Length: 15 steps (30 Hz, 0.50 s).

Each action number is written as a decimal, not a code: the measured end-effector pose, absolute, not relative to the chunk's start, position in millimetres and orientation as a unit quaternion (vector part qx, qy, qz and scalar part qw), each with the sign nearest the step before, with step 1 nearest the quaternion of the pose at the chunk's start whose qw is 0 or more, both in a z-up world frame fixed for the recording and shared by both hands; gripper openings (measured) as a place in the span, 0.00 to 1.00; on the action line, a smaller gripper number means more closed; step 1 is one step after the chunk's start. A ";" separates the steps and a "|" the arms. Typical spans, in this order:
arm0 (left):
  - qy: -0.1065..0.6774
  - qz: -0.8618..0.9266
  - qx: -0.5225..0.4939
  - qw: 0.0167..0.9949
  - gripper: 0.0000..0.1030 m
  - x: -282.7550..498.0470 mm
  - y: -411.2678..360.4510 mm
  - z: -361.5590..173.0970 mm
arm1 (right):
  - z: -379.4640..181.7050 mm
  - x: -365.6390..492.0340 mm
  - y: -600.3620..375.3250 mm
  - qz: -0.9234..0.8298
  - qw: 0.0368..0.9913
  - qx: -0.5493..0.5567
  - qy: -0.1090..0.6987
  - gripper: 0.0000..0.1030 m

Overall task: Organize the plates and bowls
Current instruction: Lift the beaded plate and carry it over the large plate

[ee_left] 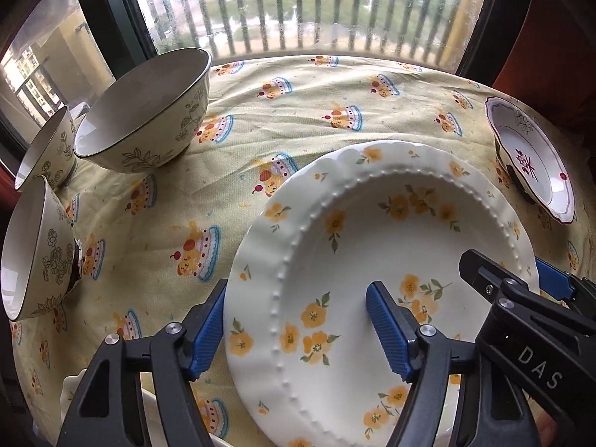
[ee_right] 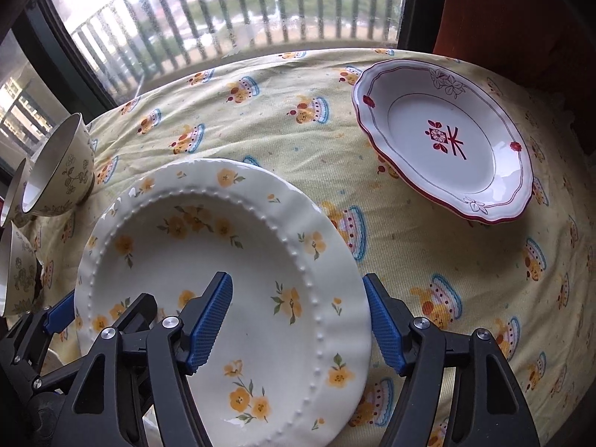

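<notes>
The left gripper [ee_left: 298, 329] and right gripper [ee_right: 298, 322] are each straddling opposite rims of the white scalloped yellow-flowered ceramic plate [ee_left: 372, 260], whether pinching I cannot tell, with bare cloth [ee_right: 298, 141] lying open toward twelve o'clock.

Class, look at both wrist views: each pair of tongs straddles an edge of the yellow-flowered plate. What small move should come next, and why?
Probably close both tongs onto the rim. The left tongs and right tongs each have one finger over the yellow-flowered plate and one outside its edge, with gaps showing, so nothing looks gripped yet.
</notes>
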<state>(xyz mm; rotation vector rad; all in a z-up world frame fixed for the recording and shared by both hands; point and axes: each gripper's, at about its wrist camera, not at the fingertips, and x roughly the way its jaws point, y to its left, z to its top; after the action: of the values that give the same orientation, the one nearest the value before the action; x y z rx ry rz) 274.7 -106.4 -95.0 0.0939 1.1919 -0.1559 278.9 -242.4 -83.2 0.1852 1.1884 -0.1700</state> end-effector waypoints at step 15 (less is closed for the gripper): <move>0.561 -0.068 0.041 0.824 0.70 273.0 -109.5 -96.7 | -87.9 263.6 -254.0 -0.088 0.816 0.084 0.565 0.60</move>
<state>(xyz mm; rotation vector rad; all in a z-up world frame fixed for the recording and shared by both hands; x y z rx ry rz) 273.0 -109.5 -96.7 0.0869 1.1932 -0.1446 263.6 -254.0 -87.9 0.1781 1.2040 -0.1882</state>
